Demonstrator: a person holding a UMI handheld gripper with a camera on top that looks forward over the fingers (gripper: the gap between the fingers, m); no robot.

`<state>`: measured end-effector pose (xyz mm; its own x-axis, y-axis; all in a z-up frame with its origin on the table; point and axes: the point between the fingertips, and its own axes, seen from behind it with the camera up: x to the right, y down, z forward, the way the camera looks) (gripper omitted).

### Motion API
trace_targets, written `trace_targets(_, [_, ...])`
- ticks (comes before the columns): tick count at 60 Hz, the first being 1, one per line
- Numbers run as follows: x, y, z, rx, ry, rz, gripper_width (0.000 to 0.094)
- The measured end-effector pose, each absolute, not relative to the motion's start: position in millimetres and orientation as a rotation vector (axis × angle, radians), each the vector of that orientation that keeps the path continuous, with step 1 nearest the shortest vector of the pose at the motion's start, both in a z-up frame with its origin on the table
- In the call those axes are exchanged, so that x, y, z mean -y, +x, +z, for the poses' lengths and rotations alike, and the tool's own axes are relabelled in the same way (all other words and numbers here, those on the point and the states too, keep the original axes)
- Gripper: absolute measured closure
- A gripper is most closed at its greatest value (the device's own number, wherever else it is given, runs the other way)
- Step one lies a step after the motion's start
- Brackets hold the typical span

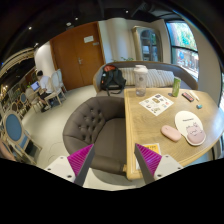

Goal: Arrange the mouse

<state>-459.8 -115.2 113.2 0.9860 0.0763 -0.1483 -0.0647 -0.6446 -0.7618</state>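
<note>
A small pink mouse (171,131) lies on the wooden table (143,122), beyond my right finger and to its right. Next to it, farther right, is a round white and pink pad (191,129). My gripper (113,160) is open and empty, held high above the floor over the near edge of a grey tufted chair (95,120). Its two magenta pads (80,157) stand wide apart. The mouse is well ahead of the fingers and apart from them.
On the table are a printed sheet (156,103), a white jug (141,80), a green bottle (176,87) and a yellow item (150,148) near my right finger. A sofa with a bag (112,78) stands behind. A person (42,80) sits at a desk far left.
</note>
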Motion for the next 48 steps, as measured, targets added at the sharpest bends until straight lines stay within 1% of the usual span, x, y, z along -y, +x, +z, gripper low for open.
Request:
trace_targets(4, [114.8,-452.1,109.8,-0.008,-2.268,0.183,0.0096])
trace_targets(5, [114.1,-449.4,109.0,-0.014,-2.268,0.175,0.0044])
trace_targets(6, [115.6,-446.8,108.2,-0.02,-2.267,0.169,0.0094])
trace_targets(12, [106.6,-420.5,91.0,-0.061,-2.281,0.143,0.01])
trace_targets(26, [112.5,-372.3,73.0,-0.124,-2.294,0.089,0.0102])
trace_targets(34, [102.4,-314.0,46.5,-0.165,-2.31,-0.001,0.0102])
trace_targets(39, [91.4,-272.8,38.5,-0.168,-2.284,-0.067,0.0103])
trace_targets(48, [63.2,-215.9,10.1,-0.085,-2.282,-0.121,0.0109])
